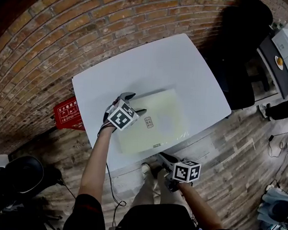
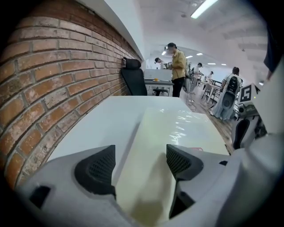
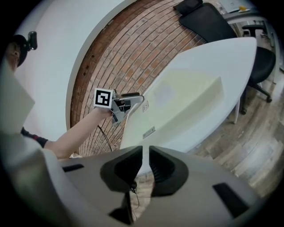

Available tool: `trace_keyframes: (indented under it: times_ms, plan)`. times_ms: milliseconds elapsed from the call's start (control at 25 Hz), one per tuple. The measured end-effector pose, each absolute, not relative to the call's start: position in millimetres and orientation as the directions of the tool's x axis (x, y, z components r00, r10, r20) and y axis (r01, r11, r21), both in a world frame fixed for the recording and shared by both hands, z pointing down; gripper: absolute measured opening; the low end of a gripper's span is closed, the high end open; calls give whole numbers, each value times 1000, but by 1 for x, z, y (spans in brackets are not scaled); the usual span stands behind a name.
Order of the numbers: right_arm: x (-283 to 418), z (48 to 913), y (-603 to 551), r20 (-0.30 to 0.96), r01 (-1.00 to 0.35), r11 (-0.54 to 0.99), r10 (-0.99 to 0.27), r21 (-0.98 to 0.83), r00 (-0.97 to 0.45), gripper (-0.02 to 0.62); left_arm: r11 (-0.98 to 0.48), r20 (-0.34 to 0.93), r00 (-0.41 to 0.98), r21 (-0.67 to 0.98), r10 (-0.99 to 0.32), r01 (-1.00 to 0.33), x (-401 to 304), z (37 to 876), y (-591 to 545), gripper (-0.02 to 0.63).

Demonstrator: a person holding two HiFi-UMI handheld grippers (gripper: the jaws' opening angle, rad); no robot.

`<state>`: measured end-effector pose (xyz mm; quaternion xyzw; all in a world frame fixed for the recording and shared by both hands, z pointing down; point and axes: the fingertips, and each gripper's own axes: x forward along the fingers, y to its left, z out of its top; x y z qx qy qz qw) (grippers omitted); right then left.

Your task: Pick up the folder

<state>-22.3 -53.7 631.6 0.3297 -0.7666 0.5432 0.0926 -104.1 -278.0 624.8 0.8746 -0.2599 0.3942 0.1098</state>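
Brick wall (image 1: 50, 41) in red-brown courses fills the far left. At its foot a red plastic case with white print (image 1: 67, 114) sits on the wooden plank floor (image 1: 244, 158), just left of the table.

Your left gripper (image 2: 140, 162) is tilted down over the near-left part of the white rectangular table (image 1: 152, 63). Its jaws are spread wide. The left end of the pale yellow, glossy plastic folder (image 1: 158, 120) lies between them, but neither pad presses on it.

The folder lies on the table's near half, with a small printed label close to your left gripper.

Further right and nearer to you, your right gripper (image 3: 145, 166) hangs off the table's near edge, above the floor. Its jaws are closed together with nothing between them.

A black office chair (image 1: 242, 50) stands at the table's far right.
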Motion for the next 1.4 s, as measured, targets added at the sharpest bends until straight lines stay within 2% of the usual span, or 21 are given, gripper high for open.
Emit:
trace_keyframes:
  times_ms: [240, 520, 640, 960, 1080, 1240, 1400]
  plan:
    - [-25, 634, -50, 497, -592, 182, -384, -785, -778, 32, -857, 742, 589, 37, -322, -514, -103, 634, -286, 387]
    - [-29, 635, -45, 466, -555, 167, -379, -815, -799, 37, -876, 759, 586, 45, -283, -481, -103, 633, -289, 393]
    - [-31, 635, -45, 451, -535, 161, -371, -829, -812, 92, -882, 765, 572, 12, -295, -471, -103, 633, -296, 396]
    - [-30, 638, -40, 451, -529, 149, -364, -835, -815, 94, -855, 758, 582, 64, -294, -515, -108, 636, -302, 402]
    - [-30, 637, -41, 442, -520, 144, -367, -842, -818, 101, -842, 751, 583, 68, -310, -535, -112, 636, -306, 431]
    - [-30, 639, -41, 430, -502, 121, -370, -857, -824, 117, -836, 746, 585, 68, -319, -544, -114, 635, -309, 439]
    - [-33, 640, -43, 421, -485, 97, -370, -869, -828, 132, -830, 737, 616, 139, -278, -540, -111, 638, -303, 437]
